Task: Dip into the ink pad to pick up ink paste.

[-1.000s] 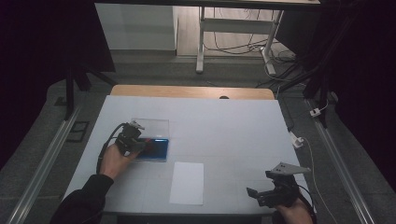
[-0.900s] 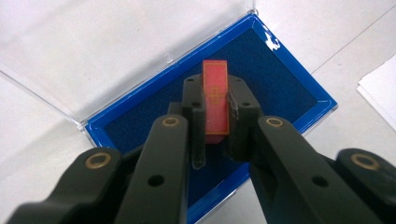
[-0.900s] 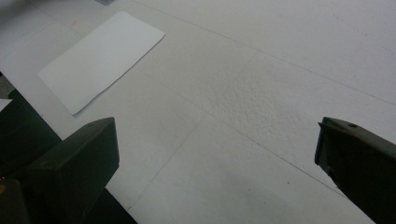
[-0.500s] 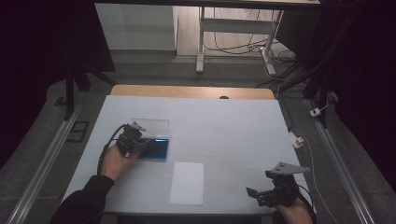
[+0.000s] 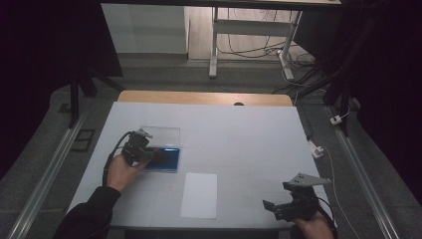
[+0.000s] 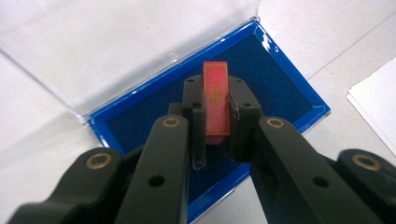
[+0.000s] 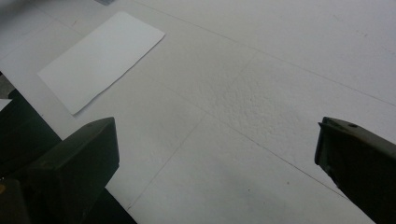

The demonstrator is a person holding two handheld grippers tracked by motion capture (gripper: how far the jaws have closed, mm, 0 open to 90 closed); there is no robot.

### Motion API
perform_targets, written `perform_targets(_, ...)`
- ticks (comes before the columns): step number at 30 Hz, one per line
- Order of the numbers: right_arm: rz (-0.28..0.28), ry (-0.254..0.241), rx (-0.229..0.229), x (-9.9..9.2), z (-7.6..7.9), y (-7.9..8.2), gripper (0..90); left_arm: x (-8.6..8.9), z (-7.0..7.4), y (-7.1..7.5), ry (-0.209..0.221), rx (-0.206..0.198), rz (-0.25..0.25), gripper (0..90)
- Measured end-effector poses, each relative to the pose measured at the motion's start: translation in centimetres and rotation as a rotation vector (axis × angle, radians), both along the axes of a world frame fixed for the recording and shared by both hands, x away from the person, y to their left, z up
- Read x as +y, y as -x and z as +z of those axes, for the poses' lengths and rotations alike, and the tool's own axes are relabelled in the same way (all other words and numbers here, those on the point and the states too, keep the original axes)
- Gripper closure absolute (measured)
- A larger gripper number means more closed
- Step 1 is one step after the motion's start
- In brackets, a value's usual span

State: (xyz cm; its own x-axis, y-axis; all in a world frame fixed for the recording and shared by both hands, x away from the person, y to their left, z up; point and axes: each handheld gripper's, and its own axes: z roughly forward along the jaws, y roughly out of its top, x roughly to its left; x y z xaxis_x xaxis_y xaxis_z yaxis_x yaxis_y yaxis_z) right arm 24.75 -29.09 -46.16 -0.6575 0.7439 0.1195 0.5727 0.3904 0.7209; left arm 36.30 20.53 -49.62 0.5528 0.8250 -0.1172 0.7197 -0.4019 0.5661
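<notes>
An open case lies at the table's left, with a blue tray and a clear lid folded back flat. My left gripper is shut on a small red block with a gold mark, holding it over the tray's dark blue lining. Whether the block touches the lining I cannot tell. My right gripper stands open near the front right corner, with only bare table between its jaws.
A white sheet of paper lies flat at the front middle, between the two hands. The white table top ends in a wooden strip at the back. A cable and plug lie off the right edge.
</notes>
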Motion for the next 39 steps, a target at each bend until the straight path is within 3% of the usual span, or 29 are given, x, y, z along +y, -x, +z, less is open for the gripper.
perform_targets(6, -0.003, -0.002, 0.003, 0.0, 0.0, 0.0, 0.3, 0.7, 0.8, 0.5, 0.057, -0.042, 0.005, 79.8)
perform_targets(21, 0.000, -0.006, 0.002, 0.0, 0.0, 0.0, 0.3, 0.9, 2.1, 1.4, 0.072, -0.118, -0.018, 79.6)
perform_targets(27, 0.000, -0.006, 0.003, 0.0, 0.0, 0.0, 0.3, 0.8, 2.5, 1.8, 0.058, -0.148, -0.034, 79.6)
perform_targets(39, -0.001, -0.006, 0.005, 0.0, 0.0, 0.0, 0.3, 0.0, 1.8, 1.3, 0.016, -0.116, -0.051, 79.6)
